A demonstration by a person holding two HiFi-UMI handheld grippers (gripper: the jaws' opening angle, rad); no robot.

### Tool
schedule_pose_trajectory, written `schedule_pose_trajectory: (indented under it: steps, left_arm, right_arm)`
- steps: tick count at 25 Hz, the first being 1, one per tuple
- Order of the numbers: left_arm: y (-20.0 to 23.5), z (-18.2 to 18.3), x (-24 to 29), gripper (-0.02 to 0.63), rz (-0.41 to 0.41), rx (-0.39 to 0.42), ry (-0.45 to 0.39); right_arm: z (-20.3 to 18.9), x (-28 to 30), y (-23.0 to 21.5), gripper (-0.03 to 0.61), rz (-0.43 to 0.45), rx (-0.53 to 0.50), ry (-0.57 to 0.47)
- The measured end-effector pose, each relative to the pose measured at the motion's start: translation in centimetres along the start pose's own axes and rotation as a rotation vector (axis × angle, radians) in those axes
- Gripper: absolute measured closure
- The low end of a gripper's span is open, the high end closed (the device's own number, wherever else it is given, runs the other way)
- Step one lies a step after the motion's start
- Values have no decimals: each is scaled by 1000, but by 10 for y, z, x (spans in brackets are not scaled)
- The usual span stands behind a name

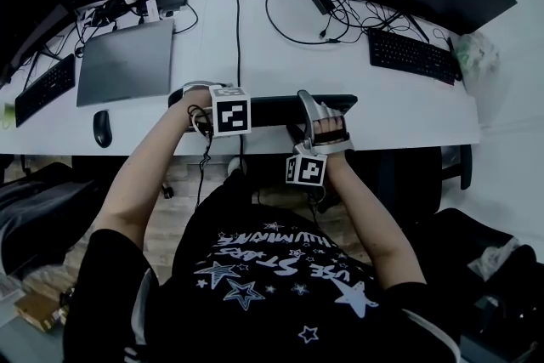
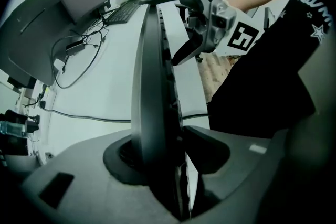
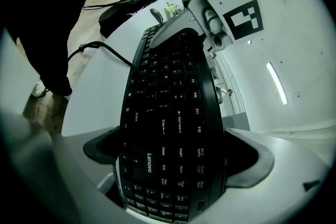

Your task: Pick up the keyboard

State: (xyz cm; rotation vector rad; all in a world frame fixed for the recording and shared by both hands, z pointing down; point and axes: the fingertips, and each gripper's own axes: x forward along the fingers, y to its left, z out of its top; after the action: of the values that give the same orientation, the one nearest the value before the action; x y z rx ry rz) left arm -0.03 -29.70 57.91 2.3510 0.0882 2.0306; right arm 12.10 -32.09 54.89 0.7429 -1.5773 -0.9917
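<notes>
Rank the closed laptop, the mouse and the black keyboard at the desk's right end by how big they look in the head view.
1. closed laptop, clearly the largest.
2. black keyboard at the right end, long but narrow.
3. mouse, by far the smallest.

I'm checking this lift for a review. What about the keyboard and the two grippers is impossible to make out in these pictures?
1. Head view: whether the keyboard is clear of the desk; from above no gap shows.
2. Head view: the left gripper jaws, hidden under its marker cube.
3. Left gripper view: key legends, since the keyboard is edge-on.
4. Right gripper view: the keyboard's far end, covered by the left gripper.
</notes>
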Motion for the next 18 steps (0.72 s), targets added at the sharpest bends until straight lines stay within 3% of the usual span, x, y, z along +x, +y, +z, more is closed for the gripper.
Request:
schedule_pose_trajectory:
  steps: [5,7,14,18]
  left_arm:
    - [-5,5,-5,454,30,-30,-32]
    - [-6,8,-8,512,51,-61,-52]
    - [-1,4,-20,522,185,-172,-103]
    - [-9,5,-36,522,267,-271,-170]
  right_arm:
    - [-4,-5,-8,0,-64,14,11]
    - [-6,-7,-11,0,-66,31,19]
    - [-17,-30,-21,0,-125,118,40]
    - [-26,-50,-37,0,-177,242,59]
